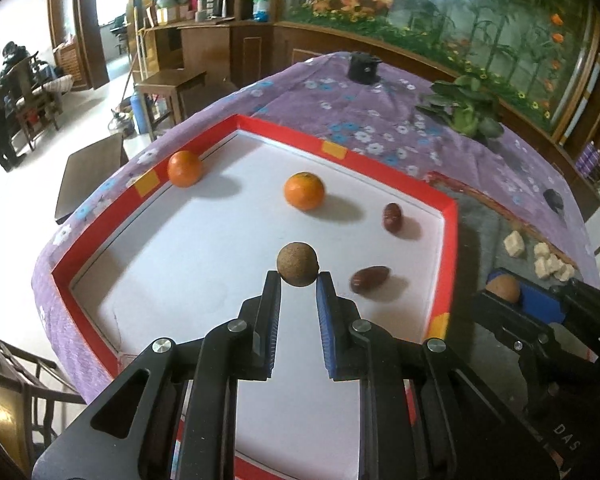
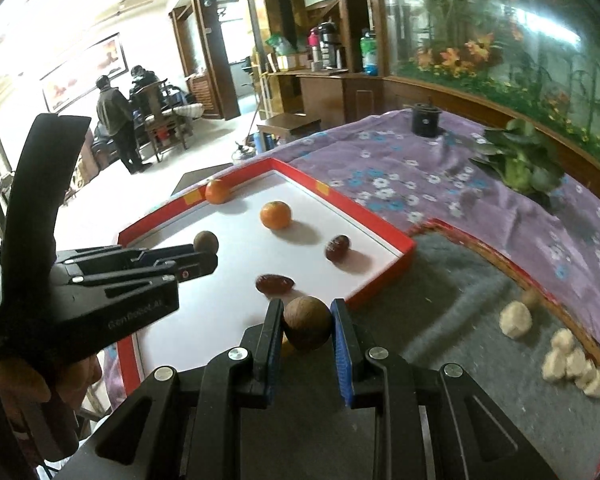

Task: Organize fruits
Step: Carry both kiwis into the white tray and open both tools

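Note:
A red-rimmed white tray (image 1: 452,240) (image 2: 404,252) lies on the purple flowered cloth. In it are two oranges (image 1: 304,191) (image 1: 185,168) (image 2: 275,214) (image 2: 217,191) and two dark red dates (image 1: 393,217) (image 1: 369,279) (image 2: 337,247) (image 2: 274,283). My left gripper (image 1: 298,277) is shut on a brown longan (image 1: 297,263) and holds it above the tray's white floor; it also shows in the right wrist view (image 2: 206,252). My right gripper (image 2: 306,312) is shut on another brown longan (image 2: 307,322) at the tray's near right corner, seen in the left wrist view (image 1: 504,290).
A grey felt mat (image 2: 460,304) right of the tray holds several pale lumps (image 2: 572,364) (image 1: 548,264). A leafy green vegetable (image 1: 464,114) (image 2: 520,164) and a small black cylinder (image 1: 363,66) (image 2: 425,119) sit at the back of the cloth. The table edge drops off at the left.

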`<move>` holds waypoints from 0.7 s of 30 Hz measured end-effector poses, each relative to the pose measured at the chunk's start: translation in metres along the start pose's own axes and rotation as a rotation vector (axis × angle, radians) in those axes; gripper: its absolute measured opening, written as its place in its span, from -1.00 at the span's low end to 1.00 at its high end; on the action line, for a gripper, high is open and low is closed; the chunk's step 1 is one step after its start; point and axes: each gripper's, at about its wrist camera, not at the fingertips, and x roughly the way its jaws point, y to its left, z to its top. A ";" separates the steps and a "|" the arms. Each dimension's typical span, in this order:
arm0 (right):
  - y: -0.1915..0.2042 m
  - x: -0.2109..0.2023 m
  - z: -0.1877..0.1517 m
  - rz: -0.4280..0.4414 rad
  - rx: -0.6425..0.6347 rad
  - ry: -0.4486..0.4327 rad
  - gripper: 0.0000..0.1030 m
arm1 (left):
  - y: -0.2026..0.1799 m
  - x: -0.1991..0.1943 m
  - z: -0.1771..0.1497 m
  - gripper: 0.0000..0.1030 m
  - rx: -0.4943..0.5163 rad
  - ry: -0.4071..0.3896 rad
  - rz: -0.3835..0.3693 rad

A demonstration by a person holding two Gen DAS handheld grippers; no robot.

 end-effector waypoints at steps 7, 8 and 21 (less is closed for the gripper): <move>0.000 0.029 0.016 -0.004 -0.019 0.031 -0.56 | 0.006 0.012 0.002 -0.66 -0.012 0.025 0.007; -0.001 0.035 0.019 -0.010 -0.025 0.037 -0.56 | 0.006 0.015 0.002 -0.66 -0.013 0.027 0.008; -0.012 0.079 0.026 -0.004 -0.006 0.090 -0.56 | 0.011 0.028 0.005 -0.66 -0.044 0.062 0.018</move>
